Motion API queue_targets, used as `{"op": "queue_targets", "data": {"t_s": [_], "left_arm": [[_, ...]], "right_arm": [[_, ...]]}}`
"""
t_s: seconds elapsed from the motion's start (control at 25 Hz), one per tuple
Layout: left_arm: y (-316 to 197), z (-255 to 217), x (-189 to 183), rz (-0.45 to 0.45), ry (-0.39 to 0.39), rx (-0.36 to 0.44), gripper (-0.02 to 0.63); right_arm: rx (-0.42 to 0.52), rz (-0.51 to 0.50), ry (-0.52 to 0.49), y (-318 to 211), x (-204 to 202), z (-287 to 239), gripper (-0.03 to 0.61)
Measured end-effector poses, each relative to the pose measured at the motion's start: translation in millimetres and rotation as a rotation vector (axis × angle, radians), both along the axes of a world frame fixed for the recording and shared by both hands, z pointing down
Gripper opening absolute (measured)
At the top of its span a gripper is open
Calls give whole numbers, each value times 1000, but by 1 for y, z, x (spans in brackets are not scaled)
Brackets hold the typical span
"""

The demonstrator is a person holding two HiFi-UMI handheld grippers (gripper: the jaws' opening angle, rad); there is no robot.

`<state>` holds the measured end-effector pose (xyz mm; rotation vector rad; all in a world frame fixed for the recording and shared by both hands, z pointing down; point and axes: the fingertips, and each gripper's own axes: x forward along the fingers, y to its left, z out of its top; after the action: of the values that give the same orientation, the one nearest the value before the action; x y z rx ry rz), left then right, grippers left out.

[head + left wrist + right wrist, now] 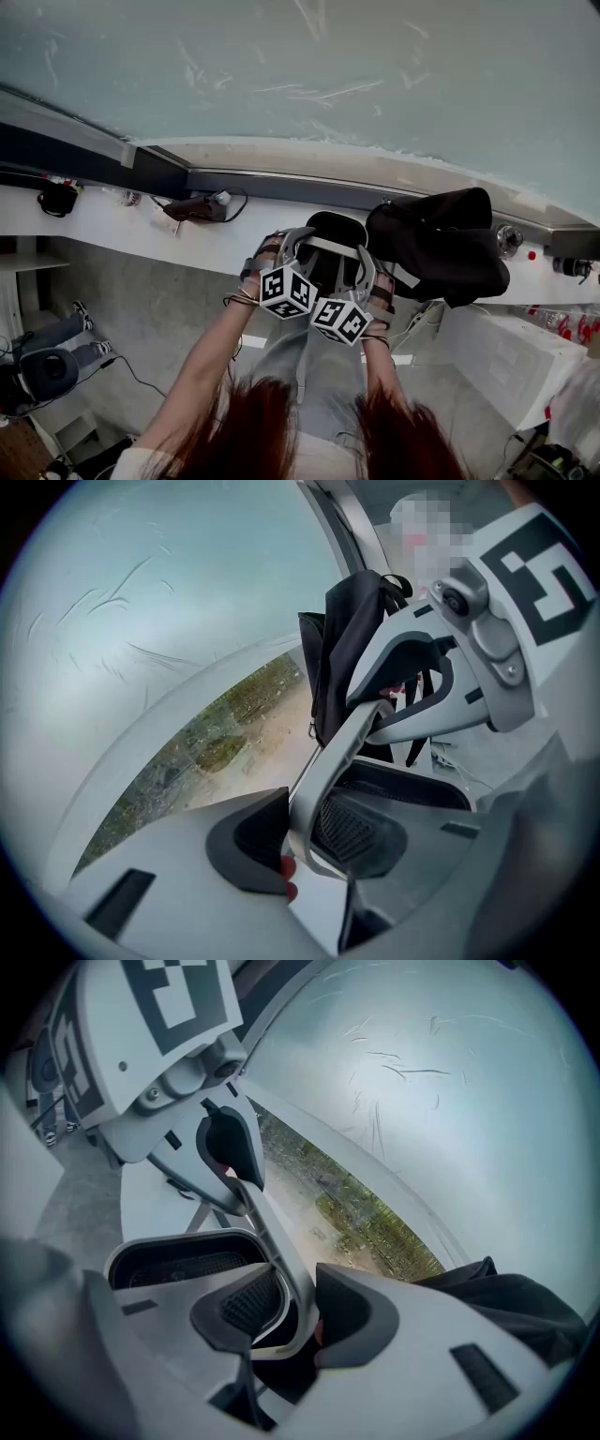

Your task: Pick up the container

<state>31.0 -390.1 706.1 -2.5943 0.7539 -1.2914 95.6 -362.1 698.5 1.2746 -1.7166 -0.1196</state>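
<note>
The container (335, 228) is a black tub with a pale grey rim, held up in front of the white ledge. In the head view my left gripper (292, 241) grips its left side and my right gripper (364, 269) its right side. In the left gripper view the jaws of the left gripper (292, 832) are shut on the container's rim (330, 759), with the right gripper (441, 682) clamped further along. In the right gripper view the right gripper (300, 1318) pinches the rim (274, 1234), and the left gripper (228, 1155) holds the far end.
A black bag (441, 246) lies on the white ledge (112, 234) just right of the container. A cabled device (199, 207) and a dark object (58, 199) sit further left on it. A large pale pane (300, 66) rises behind. Below lie floor and cables.
</note>
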Motion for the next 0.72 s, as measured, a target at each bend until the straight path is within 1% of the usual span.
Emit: {"op": "queue_targets", "data": {"t_s": [0.2, 0.36, 0.52, 0.72], "left_arm": [[4, -9, -4, -36, 4, 12, 114], [7, -23, -6, -52, 6, 34, 114], [9, -39, -5, -46, 14, 46, 114], [14, -65, -5, -47, 29, 79, 114]], "right_arm": [[18, -30, 14, 0, -3, -9, 147], [32, -33, 13, 2, -3, -21, 146], [50, -39, 13, 5, -3, -36, 143], [82, -45, 25, 10, -3, -62, 140]]}}
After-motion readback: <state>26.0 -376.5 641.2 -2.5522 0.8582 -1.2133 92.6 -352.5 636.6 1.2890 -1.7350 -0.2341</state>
